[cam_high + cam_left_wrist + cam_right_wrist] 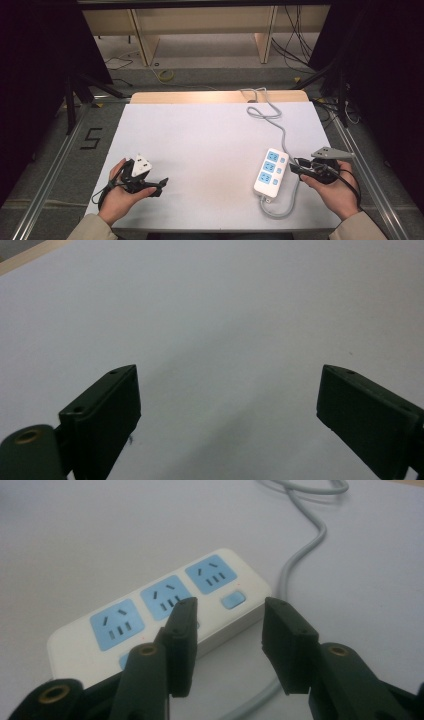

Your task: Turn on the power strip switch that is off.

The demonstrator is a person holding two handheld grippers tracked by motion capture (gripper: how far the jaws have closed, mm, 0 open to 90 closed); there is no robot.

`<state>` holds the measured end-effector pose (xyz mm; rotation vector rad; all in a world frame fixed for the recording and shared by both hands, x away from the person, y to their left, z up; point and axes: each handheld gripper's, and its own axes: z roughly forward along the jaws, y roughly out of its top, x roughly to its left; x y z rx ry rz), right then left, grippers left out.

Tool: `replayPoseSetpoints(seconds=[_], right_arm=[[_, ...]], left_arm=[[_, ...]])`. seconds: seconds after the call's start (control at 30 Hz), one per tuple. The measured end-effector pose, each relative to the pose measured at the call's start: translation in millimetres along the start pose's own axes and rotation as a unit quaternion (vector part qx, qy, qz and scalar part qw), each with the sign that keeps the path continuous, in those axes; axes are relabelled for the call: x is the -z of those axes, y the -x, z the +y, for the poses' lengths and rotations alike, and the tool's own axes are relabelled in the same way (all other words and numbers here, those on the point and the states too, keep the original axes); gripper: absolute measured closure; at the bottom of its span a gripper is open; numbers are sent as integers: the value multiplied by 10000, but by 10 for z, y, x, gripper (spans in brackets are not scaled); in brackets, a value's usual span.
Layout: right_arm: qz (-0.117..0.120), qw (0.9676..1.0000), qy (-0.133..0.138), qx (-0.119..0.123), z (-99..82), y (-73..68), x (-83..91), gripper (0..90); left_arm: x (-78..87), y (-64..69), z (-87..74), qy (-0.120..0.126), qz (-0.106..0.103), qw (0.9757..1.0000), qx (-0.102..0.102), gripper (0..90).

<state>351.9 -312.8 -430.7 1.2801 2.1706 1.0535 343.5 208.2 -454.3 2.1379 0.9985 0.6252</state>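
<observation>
While the power strip [270, 173] lies free at lower right of the high view | right gripper [227, 630] parted, empty, just beside it: a nudge could skid it, grey cord [280, 125] dragging | left gripper [227, 405] wide apart, empty, lower left.

White table surface [200, 135] with a bare wooden edge [200, 96] along the far side. Grey floor [210, 57] beyond, with loose cables [292, 47] and a yellow coil [166, 75]. Pale wooden bench legs [142, 42] at back. Dark curtains [40, 60] left and right. Metal rails [50, 170] flank the table; a "5" mark [91, 138] on the floor at left.
</observation>
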Motion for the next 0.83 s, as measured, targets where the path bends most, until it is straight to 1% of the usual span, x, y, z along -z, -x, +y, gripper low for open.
replayPoseSetpoints(seconds=[0.1,0.2,0.3,0.4,0.6,0.83], right_arm=[[-101,9999,33,-58,-28,43,-8,521],[-178,9996,144,-147,-43,88,-6,469],[-260,9992,244,-178,-60,125,-9,436],[-338,9989,244,-224,-74,150,-15,403],[-439,9983,255,-286,-82,159,-9,381],[-445,9983,250,-282,-86,159,-12,378]], left_arm=[[5,1,0,12,12,10000,-16,101],[17,-11,-8,-2,15,10000,-1,101],[18,-20,-9,-5,25,10000,10,101],[19,-19,-10,-6,15,10000,13,101],[15,-16,-9,-8,17,10000,10,101],[4,-13,-4,-6,13,10000,7,101]])
